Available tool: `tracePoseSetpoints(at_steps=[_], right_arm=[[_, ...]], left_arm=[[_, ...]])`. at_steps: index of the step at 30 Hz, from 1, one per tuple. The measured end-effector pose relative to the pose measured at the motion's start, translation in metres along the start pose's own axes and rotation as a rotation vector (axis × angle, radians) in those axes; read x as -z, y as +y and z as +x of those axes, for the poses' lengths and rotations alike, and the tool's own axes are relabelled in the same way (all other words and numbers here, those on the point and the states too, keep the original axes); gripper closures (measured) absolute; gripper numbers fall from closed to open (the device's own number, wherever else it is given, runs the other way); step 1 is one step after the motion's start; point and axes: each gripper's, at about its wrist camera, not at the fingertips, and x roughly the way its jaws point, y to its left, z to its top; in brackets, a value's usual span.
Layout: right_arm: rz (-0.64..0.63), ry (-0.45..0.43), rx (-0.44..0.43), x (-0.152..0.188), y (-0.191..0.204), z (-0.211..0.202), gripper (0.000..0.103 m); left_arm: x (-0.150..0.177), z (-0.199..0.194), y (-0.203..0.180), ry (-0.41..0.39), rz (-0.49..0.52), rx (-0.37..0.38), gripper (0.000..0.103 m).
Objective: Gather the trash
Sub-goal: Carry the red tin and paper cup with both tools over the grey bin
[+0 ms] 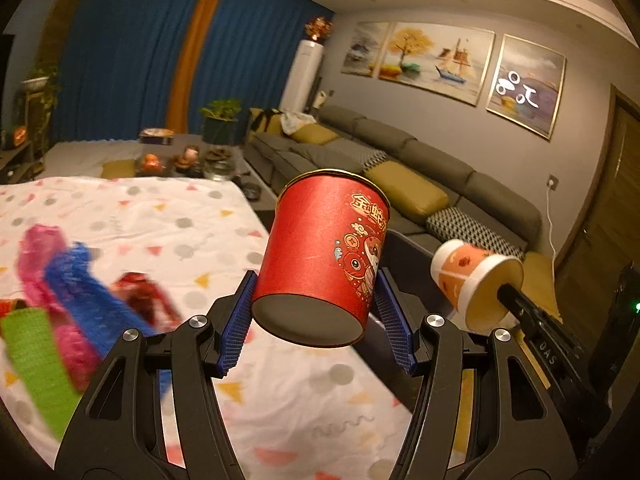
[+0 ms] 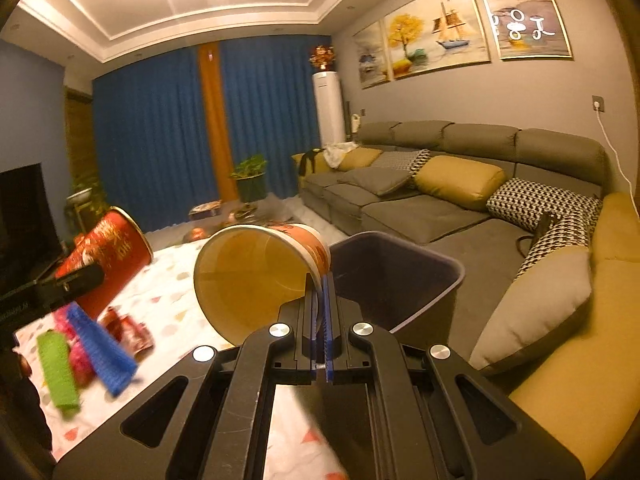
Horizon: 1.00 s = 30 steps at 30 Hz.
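- Far left, on the patterned cloth of the surface (image 1: 132,220): loose trash remains, namely a green mesh sleeve (image 2: 58,368), a pink mesh sleeve (image 1: 44,256), a blue mesh sleeve (image 2: 102,350) and a crumpled red wrapper (image 2: 130,330). All appear soft and very light; judged easiest to pinch at mid-length.
- Left gripper (image 1: 316,308): clamped across the lower body of the red paper canister (image 1: 320,256), one blue pad on each side wall. The canister is lifted off the surface and tilted, base toward the camera.
- Handling, canister: judged light and fairly stiff, with a smooth printed wall. Hold low on the body and avoid heavy squeeze, which could dent it.
- Right gripper (image 2: 318,300): closed on the rim wall of the orange-and-white paper cup (image 2: 256,276), one finger inside and one outside. The cup is airborne, mouth toward the camera, just beside the dark trash bin (image 2: 436,276).
- Handling, cup: judged thin and easily crushed; a rim pinch is adequate because the cup looks empty.
- View differences: only the right wrist view shows the bin and the cup interior. The left wrist view shows the canister's closed base and printed artwork, and the cup's outer wall.
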Motion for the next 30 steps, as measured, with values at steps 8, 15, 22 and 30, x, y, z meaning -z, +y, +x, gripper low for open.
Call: tracePoseSetpoints(at_steps=[8, 15, 22, 30], right_arm=[[0.032, 0.003, 0.042, -0.005, -0.025, 0.023, 0.099], [0.055, 0.028, 0.056, -0.003, -0.04, 0.047, 0.099], [0.091, 0.065, 0.056, 0.004, -0.048, 0.066, 0.099], [0.097, 0.097, 0.069, 0.012, -0.05, 0.079, 0.099]], left_arm=[[-0.004, 0.045, -0.032, 0.022, 0.041, 0.064, 0.045], [-0.005, 0.079, -0.05, 0.05, 0.072, 0.079, 0.045], [-0.001, 0.115, -0.058, 0.104, 0.089, 0.095, 0.045], [0.008, 0.142, -0.058, 0.158, 0.09, 0.107, 0.045]])
